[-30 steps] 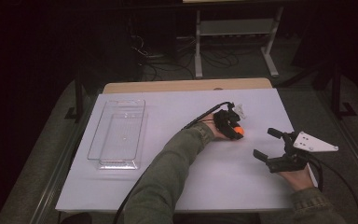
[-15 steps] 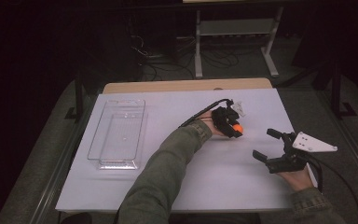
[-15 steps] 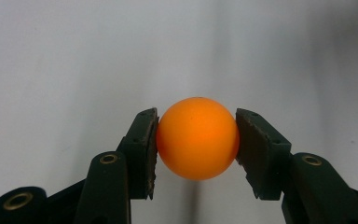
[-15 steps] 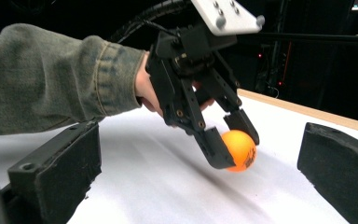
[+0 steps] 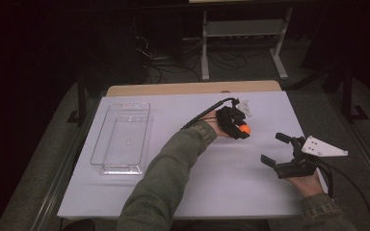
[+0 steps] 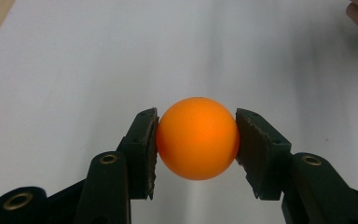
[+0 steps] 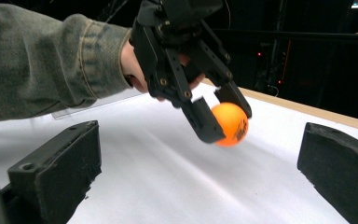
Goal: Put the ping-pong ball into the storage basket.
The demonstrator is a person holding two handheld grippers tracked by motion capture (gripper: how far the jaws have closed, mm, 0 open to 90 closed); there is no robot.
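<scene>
An orange ball (image 6: pixel 197 138) sits clamped between the two black jaws of my left gripper (image 5: pixel 243 129), lifted clear of the white table (image 5: pixel 231 187). In the right gripper view the same orange ball (image 7: pixel 230 123) hangs above the surface, pinched by the left gripper (image 7: pixel 223 122), which points downward. My right gripper (image 5: pixel 277 148) rests low at the table's right side with its jaws wide apart and nothing between them; its pads (image 7: pixel 60 163) frame the right gripper view.
A clear plastic tray (image 5: pixel 123 137) lies on the left part of the table. A green sleeve (image 5: pixel 168 178) crosses the middle from the front edge. Beyond the table stand a metal rack (image 5: pixel 243 33) and cables on the floor.
My left gripper has risen with the orange ball in it, lifting it off the table. The right gripper has stayed where it was.
</scene>
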